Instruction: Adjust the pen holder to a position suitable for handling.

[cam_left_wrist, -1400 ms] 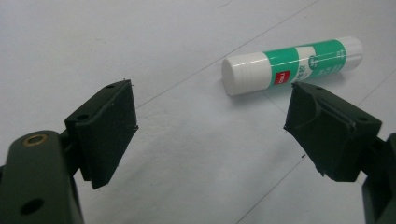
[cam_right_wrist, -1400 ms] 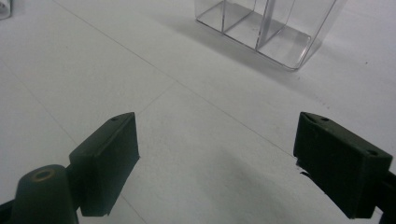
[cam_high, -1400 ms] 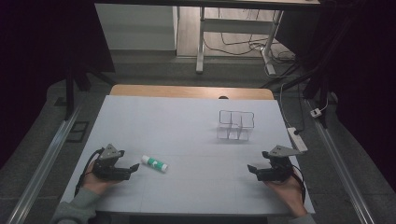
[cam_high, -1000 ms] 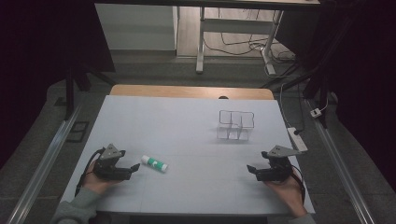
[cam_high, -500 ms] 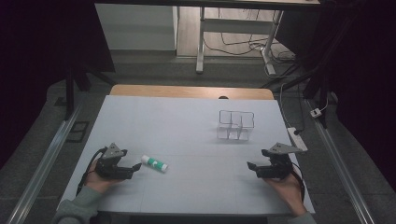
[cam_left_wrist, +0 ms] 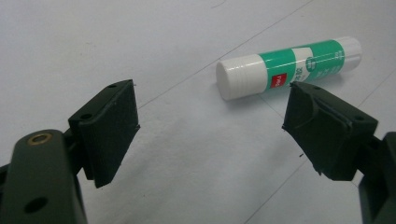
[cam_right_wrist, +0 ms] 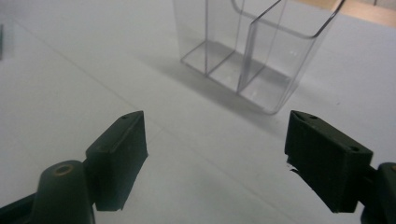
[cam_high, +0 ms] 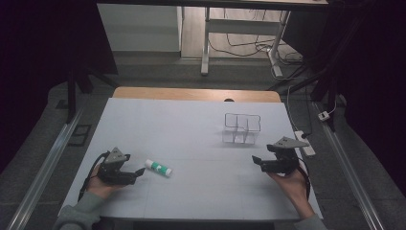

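Lying before the wide left gripper (cam_left_wrist: 210, 121), glue stick (cam_left_wrist: 289, 67); right gripper (cam_right_wrist: 215, 154) wide.

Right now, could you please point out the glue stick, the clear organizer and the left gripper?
glue stick (cam_left_wrist: 299, 65), left gripper view, green label.
clear organizer (cam_high: 242, 128), high view, centre divider.
left gripper (cam_high: 139, 171), high view, between its open jaws.

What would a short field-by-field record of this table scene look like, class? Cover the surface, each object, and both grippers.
surface: white table
object 1: glue stick, green and white, lying on its side
object 2: clear organiser, upright, compartments empty
left gripper: open, holding nothing, glue stick just ahead of it
right gripper: open, holding nothing, pointed toward the organiser side
contact: neither gripper touches an object
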A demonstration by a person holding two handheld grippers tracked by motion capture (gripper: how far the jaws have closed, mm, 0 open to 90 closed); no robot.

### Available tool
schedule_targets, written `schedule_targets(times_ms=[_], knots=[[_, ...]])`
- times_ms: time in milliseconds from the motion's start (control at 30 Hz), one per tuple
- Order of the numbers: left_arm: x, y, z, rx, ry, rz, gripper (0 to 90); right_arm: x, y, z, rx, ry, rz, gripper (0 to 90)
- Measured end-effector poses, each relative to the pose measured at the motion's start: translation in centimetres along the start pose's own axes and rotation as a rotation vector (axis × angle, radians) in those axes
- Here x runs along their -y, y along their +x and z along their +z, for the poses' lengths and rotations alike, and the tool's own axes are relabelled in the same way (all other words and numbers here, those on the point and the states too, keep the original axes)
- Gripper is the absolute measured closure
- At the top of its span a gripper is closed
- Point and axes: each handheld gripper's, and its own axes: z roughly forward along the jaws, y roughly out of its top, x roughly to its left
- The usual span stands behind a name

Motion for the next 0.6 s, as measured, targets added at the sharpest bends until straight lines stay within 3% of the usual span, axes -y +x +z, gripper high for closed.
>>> schedule_targets(times_ms=[200,333,600], knots=[[0.0,0.0,0.0,-0.004,0.0,-0.005,17.7,-1.2,-0.8,0.0,0.027,-0.021,0.02,26.7],[0.0,0.1,0.0,-0.004,0.0,-0.007,17.8,-1.9,-1.1,-0.1,0.048,-0.014,0.007,31.1],[0.1,0.0,0.0,-0.004,0.0,-0.002,18.7,-3.5,-2.7,0.4,0.087,-0.018,0.044,42.3]])
